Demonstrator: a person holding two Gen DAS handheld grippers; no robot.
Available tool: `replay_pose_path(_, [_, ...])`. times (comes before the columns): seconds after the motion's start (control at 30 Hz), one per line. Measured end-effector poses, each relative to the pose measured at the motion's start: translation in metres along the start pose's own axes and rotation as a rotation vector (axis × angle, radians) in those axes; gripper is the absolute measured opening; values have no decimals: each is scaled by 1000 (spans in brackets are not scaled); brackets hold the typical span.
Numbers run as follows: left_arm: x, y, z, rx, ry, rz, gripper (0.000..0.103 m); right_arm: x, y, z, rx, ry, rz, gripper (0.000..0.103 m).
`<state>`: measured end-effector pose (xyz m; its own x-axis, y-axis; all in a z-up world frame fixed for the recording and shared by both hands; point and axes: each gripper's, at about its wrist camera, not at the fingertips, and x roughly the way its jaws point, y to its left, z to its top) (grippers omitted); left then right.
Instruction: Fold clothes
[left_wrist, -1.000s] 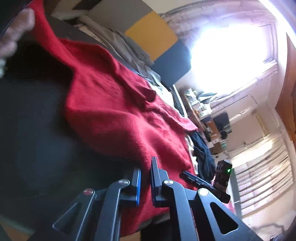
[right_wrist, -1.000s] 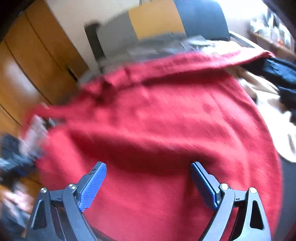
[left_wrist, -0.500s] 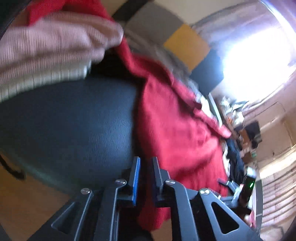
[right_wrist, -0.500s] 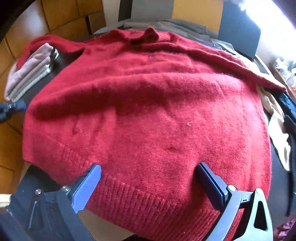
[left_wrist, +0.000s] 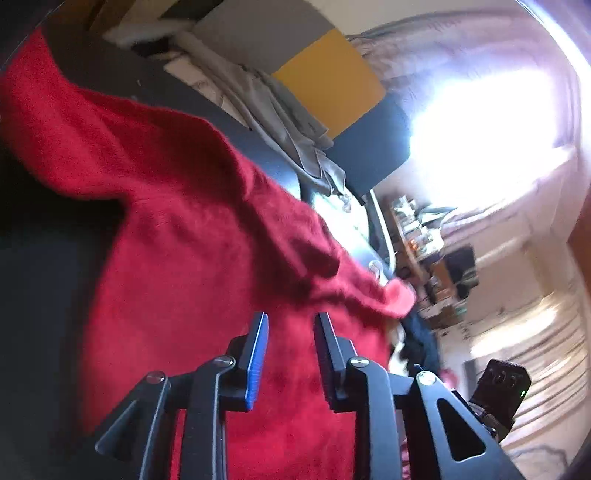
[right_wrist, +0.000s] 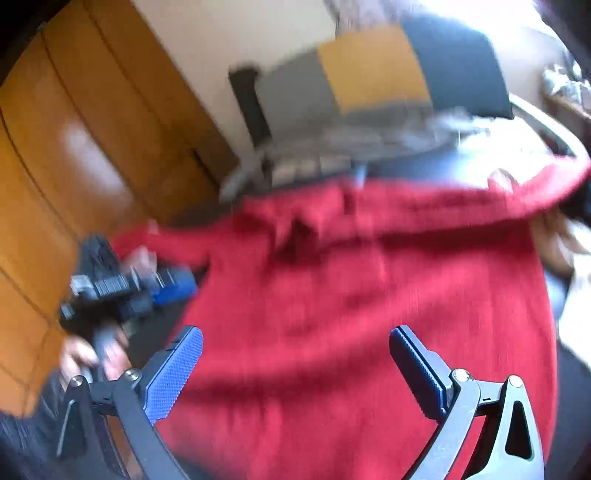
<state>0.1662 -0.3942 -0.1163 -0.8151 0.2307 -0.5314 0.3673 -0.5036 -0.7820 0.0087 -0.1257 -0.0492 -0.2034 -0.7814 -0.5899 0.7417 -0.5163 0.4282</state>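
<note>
A red knit sweater (left_wrist: 184, 258) lies spread on a dark surface (left_wrist: 44, 280), its sleeves reaching out to either side. My left gripper (left_wrist: 290, 332) hovers over the sweater's side; its jaws are opening, with a narrow gap and no cloth pinched between them. In the blurred right wrist view, the sweater (right_wrist: 351, 295) fills the middle and my right gripper (right_wrist: 295, 332) stands wide open above its lower part, holding nothing. The left gripper (right_wrist: 147, 284) shows there by the sweater's left sleeve, held in a person's hand (right_wrist: 92, 354). The right gripper's body (left_wrist: 498, 384) appears low at the right of the left wrist view.
Grey garments (left_wrist: 280, 110) are heaped behind the sweater, against grey, yellow and dark panels (right_wrist: 369, 74). A wooden cabinet (right_wrist: 74, 147) stands at the left. Dark and pale clothes (left_wrist: 417, 339) lie past the sweater's far sleeve. A bright window (left_wrist: 480, 122) glares beyond.
The left gripper's jaws went from nearly shut to parted, and it swung back over the sweater, leaving the folded pink stack out of view. The right gripper lifted and tilted up, blurring.
</note>
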Motion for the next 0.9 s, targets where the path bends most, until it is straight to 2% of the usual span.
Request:
replay_pose_path(0.13, [38,3,34,-65,14,-14,31,50,-4,44,-25,-11,-2,102])
replay_pose_path(0.23, [64,13,52,-97,37,16,33,85,-9,60,-92,1,-84,95])
replay_pose_path(0.3, [80,20,62,-113,59,29,33,100,-5,61,-204,28,-136,92])
replay_pose_path(0.37, [94,27,69,-134,82,27,34,109,5,52,-371,68,-168,89])
replay_pose_path(0.47, [113,30,76,-147,122,11,34,128,12,32,-637,130,-262,76])
replay_pose_path(0.5, [116,29,77,-142,124,4,34,136,12,27,-712,152,-288,74])
replay_pose_path(0.57, [122,27,79,-131,128,1,34,146,11,23,-800,185,-310,71])
replay_pose_path(0.63, [127,25,81,-115,133,-5,33,159,5,24,-825,232,-309,53])
replay_pose_path(0.67, [128,24,82,-105,134,-10,32,165,1,27,-803,254,-293,31])
replay_pose_path(0.7, [128,22,81,-81,137,-12,26,166,-3,32,-766,253,-275,23])
replay_pose_path(0.73, [127,20,81,-55,139,-13,20,166,-7,37,-728,248,-258,22])
replay_pose_path(0.8, [129,9,81,14,126,-7,17,164,-14,50,-644,229,-222,11])
replay_pose_path(0.9, [125,-5,88,75,83,-53,12,151,-26,76,-530,145,-201,9])
